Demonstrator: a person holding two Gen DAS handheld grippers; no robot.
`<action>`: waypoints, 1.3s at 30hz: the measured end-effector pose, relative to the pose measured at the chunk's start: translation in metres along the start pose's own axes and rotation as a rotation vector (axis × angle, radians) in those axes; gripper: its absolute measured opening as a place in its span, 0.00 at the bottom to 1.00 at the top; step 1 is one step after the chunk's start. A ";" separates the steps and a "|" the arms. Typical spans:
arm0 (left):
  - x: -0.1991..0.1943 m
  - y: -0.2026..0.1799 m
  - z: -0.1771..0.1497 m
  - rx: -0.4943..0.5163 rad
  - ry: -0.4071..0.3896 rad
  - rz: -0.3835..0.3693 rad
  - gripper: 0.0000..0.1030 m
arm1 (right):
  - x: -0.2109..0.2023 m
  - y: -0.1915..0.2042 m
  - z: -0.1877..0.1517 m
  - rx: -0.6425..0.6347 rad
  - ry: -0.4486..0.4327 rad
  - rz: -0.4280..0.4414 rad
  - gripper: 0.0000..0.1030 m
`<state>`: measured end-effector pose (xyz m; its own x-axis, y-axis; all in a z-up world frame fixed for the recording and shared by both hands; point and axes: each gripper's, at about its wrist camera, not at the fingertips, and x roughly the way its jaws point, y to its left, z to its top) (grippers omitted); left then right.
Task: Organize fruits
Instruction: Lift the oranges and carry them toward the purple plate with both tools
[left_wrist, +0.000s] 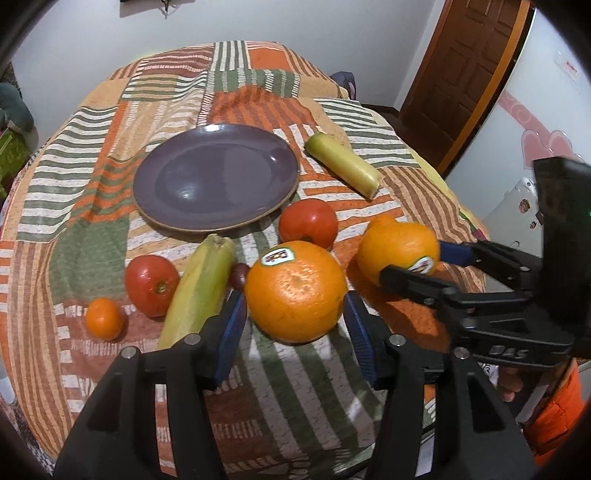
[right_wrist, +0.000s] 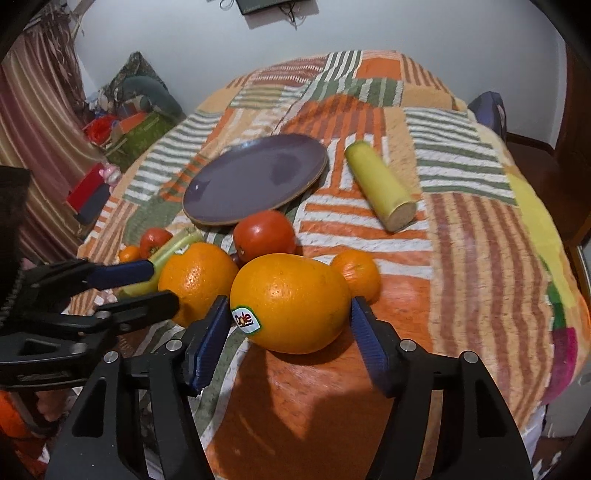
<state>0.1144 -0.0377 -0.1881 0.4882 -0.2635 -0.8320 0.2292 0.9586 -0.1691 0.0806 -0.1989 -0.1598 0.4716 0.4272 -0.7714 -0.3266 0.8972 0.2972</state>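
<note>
The left gripper (left_wrist: 295, 306) is set around a large orange (left_wrist: 295, 290) with a sticker on top; its jaws are spread wide, one blue pad on each side of the fruit, and whether the pads press the skin cannot be told. The right gripper (right_wrist: 288, 325) likewise brackets a second orange (right_wrist: 290, 308) bearing a Dole label, jaws wide, pads just beside the fruit, contact unclear. Beyond the left jaws a red tomato (left_wrist: 308, 223) is seen, and further ahead the purple plate (left_wrist: 216, 177), bare. Left of the left jaws lie a yellow-green gourd (left_wrist: 199, 291), another tomato (left_wrist: 151, 284) and a small mandarin (left_wrist: 104, 318); a dark grape (left_wrist: 239, 275) is tucked between gourd and orange. Ahead and right of the left jaws a cut gourd piece (left_wrist: 343, 164) lies beside the plate. Just past the right jaws a second mandarin (right_wrist: 356, 273) touches the held-between orange. Everything rests on a striped patchwork blanket (left_wrist: 295, 380).
</note>
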 end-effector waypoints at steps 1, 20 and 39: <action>0.003 -0.002 0.001 0.003 0.005 0.000 0.53 | -0.004 -0.002 0.000 0.001 -0.009 -0.002 0.60; 0.037 -0.003 0.014 -0.008 0.036 0.043 0.68 | -0.018 -0.019 0.005 0.051 -0.052 -0.026 0.60; -0.025 0.009 0.039 -0.040 -0.126 0.033 0.67 | -0.033 -0.004 0.041 -0.011 -0.157 -0.044 0.60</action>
<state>0.1370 -0.0267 -0.1481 0.5974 -0.2407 -0.7650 0.1788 0.9699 -0.1656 0.1001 -0.2122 -0.1130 0.6080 0.4003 -0.6856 -0.3110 0.9146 0.2582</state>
